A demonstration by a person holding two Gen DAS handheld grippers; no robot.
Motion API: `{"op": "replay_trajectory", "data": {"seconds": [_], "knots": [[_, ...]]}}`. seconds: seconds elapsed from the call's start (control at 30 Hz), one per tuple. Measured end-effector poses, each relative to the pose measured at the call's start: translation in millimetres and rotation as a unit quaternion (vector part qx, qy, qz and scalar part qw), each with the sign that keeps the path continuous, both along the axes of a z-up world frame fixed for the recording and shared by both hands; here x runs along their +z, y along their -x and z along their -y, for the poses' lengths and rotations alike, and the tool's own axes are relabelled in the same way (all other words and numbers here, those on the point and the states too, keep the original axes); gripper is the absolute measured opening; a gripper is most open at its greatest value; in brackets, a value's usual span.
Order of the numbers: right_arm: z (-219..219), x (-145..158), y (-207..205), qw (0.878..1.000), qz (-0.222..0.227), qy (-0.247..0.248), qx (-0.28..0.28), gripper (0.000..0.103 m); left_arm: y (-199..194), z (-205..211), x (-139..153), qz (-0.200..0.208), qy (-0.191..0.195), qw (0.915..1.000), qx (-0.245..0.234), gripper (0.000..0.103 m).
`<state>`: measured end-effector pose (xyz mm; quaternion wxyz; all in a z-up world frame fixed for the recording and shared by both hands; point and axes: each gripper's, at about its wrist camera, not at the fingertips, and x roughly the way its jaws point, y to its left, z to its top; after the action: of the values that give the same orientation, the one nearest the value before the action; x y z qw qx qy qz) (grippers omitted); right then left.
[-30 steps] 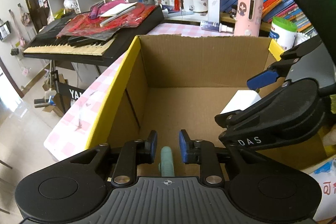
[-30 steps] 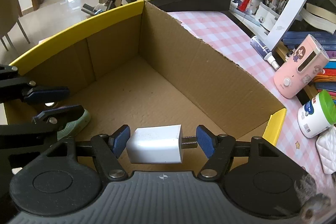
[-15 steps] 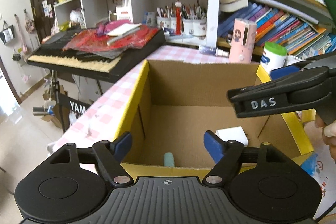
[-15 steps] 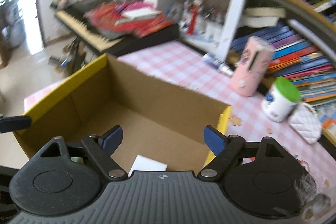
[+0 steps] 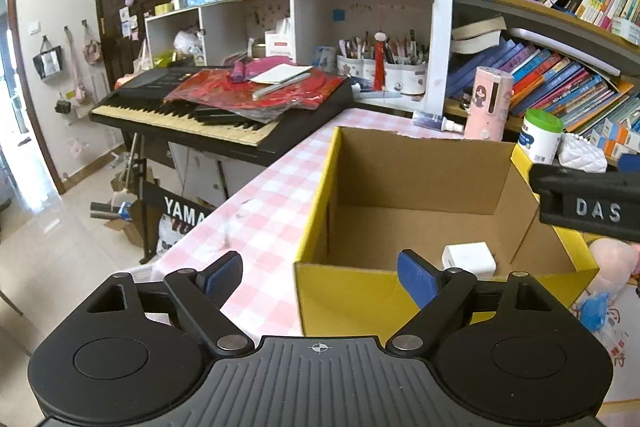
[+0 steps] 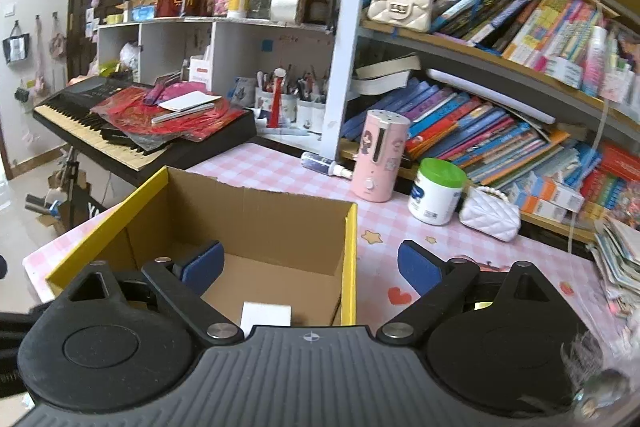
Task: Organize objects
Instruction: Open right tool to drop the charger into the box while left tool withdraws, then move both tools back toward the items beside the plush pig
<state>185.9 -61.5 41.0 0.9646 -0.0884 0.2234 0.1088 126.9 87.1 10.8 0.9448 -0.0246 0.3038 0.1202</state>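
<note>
From your left wrist view, the left tool stands with its blue pads wide apart, holding nothing, above the near edge of the table, which carries a pink-and-white checked cloth. The cardboard box, yellow on its outer faces, sits on this table. The white charger block lies on the box floor near the front right corner. Part of the right tool's black arm enters from the right, above the box rim. Behind the table you see a keyboard covered with red papers, white cubby shelves, and a bookshelf.

From your right wrist view, the right tool is also spread wide and empty, positioned over the box's right wall. The white charger block rests on the box floor just below the tool body. On the table past the box stand a pink cylinder, a green-lidded jar and a white quilted purse.
</note>
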Motion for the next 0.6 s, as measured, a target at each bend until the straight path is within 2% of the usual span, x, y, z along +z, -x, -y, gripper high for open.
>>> {"op": "replay_trajectory", "data": {"seconds": [0.23, 0.43, 0.6], "knots": [[-3, -11, 39, 1.000, -0.001, 0.004, -0.031, 0.094, 27, -10, -5, -0.009, -0.002, 1.0000, -0.002, 0.087], [-10, -26, 67, 0.998, -0.029, 0.013, -0.050, 0.096, 51, -14, -13, -0.027, -0.006, 0.9996, 0.002, 0.087], [-13, -40, 89, 0.996, -0.054, 0.024, -0.068, 0.102, 71, -13, -19, -0.041, -0.011, 0.9991, 0.003, 0.093]]}}
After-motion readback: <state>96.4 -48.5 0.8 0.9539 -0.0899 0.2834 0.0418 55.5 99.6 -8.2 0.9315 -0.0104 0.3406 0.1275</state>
